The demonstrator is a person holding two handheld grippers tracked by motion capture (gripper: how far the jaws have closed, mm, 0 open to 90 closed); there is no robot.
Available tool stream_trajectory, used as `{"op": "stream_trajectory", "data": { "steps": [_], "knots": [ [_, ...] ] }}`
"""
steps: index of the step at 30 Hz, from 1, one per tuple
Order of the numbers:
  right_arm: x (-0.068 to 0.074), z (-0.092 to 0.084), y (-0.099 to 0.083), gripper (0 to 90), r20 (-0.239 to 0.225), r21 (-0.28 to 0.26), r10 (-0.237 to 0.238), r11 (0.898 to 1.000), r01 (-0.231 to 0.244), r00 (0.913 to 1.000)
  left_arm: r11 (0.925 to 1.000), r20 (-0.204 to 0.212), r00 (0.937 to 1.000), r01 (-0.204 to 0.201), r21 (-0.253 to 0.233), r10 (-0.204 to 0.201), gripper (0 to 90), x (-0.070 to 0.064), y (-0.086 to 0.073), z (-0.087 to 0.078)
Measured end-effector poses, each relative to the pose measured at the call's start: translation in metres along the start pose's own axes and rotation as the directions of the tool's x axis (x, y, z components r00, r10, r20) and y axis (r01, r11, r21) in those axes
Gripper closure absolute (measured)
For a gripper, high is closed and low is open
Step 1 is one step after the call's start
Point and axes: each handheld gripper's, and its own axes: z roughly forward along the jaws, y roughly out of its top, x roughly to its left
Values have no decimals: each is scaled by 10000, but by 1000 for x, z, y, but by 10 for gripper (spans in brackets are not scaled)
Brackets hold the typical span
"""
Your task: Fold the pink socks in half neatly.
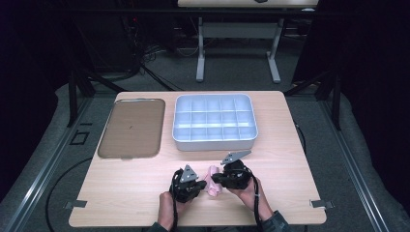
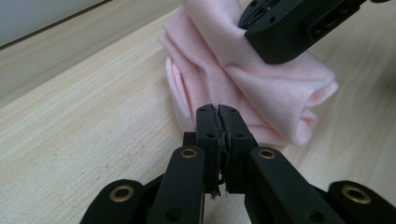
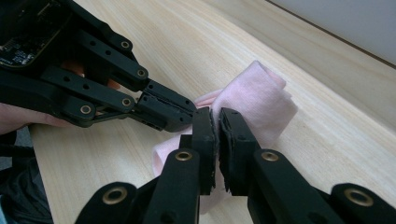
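From the high view, the pink cloth (image 1: pixel 212 180) is lying near the front edge of the surface (image 1: pixel 121 188), squeezed between the left tongs (image 1: pixel 199 182) and the right tongs (image 1: pixel 216 178), which are meeting over it from either side. The divided bin (image 1: pixel 214 122) and the brown tray (image 1: pixel 132 128) are sitting well apart from it, farther back. With both hands crowding one small bundle, the risk is that the two tongs are working against each other, and a pull from one side could drag the cloth toward the front edge.

In the left gripper view, the left tongs (image 2: pixel 219 112) are clenched, their tips pressing against the near fold of the cloth (image 2: pixel 275 88). Whether any fabric is actually caught between them I cannot tell. If they are only touching the surface of the fold, lifting is likely to leave the cloth behind or let the roll spring open. The right tongs (image 2: pixel 247 21) are resting on the top of the bundle.

In the right gripper view, the right tongs (image 3: pixel 217 114) are clenched too, their tips at the cloth (image 3: pixel 261 100), and the left tongs (image 3: pixel 187 109) are touching the same spot. A thin pinch of a single layer here could slip out, and the soft folds would be coming undone.
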Motion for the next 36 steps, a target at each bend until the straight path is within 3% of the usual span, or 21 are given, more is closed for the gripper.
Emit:
{"op": "stream_trajectory", "data": {
  "steps": [10,25,30,34,36],
  "knots": [
    [2,11,5,850,-183,-35,35,10000,-36,9998,10000,212,9998,9,-21,-8,880,3,-1,1],
    [-6,25,3,852,-452,6,491,9988,-491,9978,10000,439,9990,60,-22,-59,869,4,-2,-1],
    [-5,27,1,852,-444,-20,486,9988,-488,9978,9997,249,9995,215,-65,-213,833,12,-4,-16],
    [-3,28,1,853,-339,-1,340,9994,-340,9988,9985,12,9991,433,-338,-433,875,22,-1,-28],
    [-1,28,1,854,-188,24,226,9997,-225,9996,9983,3,9994,335,-467,-335,890,26,5,-31]
  ]
}}
